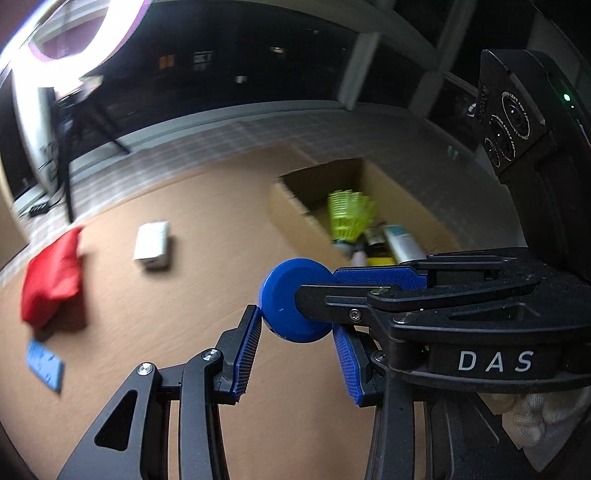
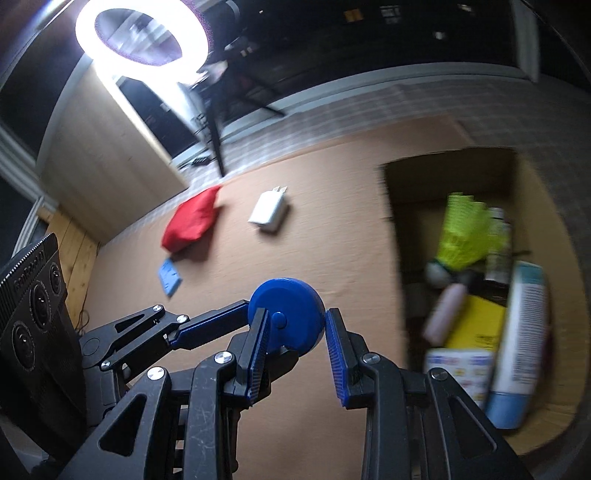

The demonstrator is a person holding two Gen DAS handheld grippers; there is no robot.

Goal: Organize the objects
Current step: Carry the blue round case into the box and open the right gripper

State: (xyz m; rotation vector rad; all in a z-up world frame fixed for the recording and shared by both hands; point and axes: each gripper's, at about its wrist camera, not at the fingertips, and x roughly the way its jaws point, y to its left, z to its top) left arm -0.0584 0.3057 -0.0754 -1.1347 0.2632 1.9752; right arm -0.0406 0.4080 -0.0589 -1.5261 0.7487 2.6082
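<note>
on the tan table, going left to right, lie a red pouch with a small blue card just beside it, then a white charger, then an open cardboard box holding a yellow-green mesh thing, bottles and a yellow packet. above the table, both claws clench one blue disc. the left gripper pinches its rim from the sides while the right gripper clamps its flat faces, off the surface and left of the box.

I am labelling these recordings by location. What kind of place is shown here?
Probably a room at home or a small studio set up for filming: a ring light on a stand, a tiled floor, and a low brown surface holding a cardboard box of household items.
</note>
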